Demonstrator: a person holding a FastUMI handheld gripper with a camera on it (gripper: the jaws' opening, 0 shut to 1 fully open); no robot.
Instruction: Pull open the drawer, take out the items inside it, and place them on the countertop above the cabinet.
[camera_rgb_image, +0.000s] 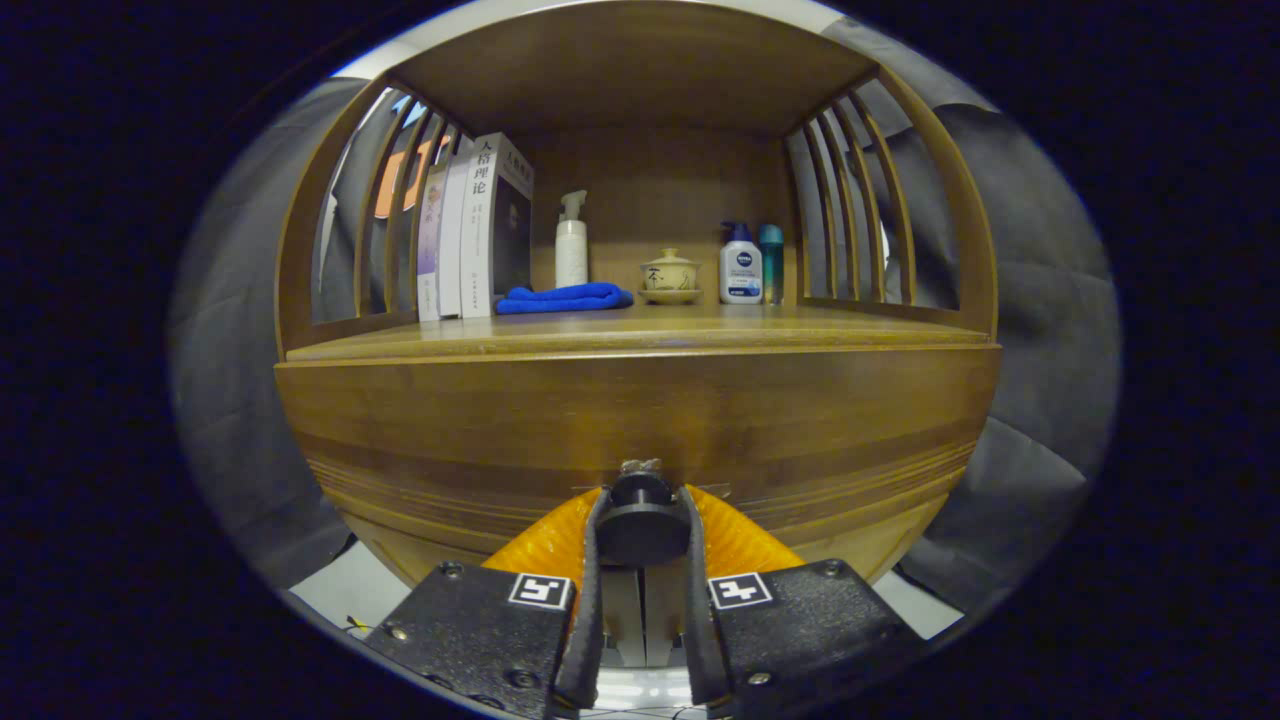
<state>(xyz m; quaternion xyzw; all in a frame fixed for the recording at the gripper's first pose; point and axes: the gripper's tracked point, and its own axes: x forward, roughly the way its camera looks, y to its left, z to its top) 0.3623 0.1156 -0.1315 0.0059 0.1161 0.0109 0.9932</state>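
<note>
Now | gripper (640, 530) pinching the dark drawer knob (640, 520) at near centre of the drawer front (640, 420) | risk: fingers slipping off the round knob if pulled crooked | drawer apparently unopened

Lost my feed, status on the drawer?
Tool shut on drawer knob. Drawer closed. Nothing blocking the pull.

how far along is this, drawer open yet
Not yet. The tool looks shut on the drawer knob, so reaching and gripping looks done. The drawer front still seems flush with the cabinet, so the pull is what's in hand. Left: open it, take out whatever is inside, and set it on the countertop by the blue cloth.
</note>
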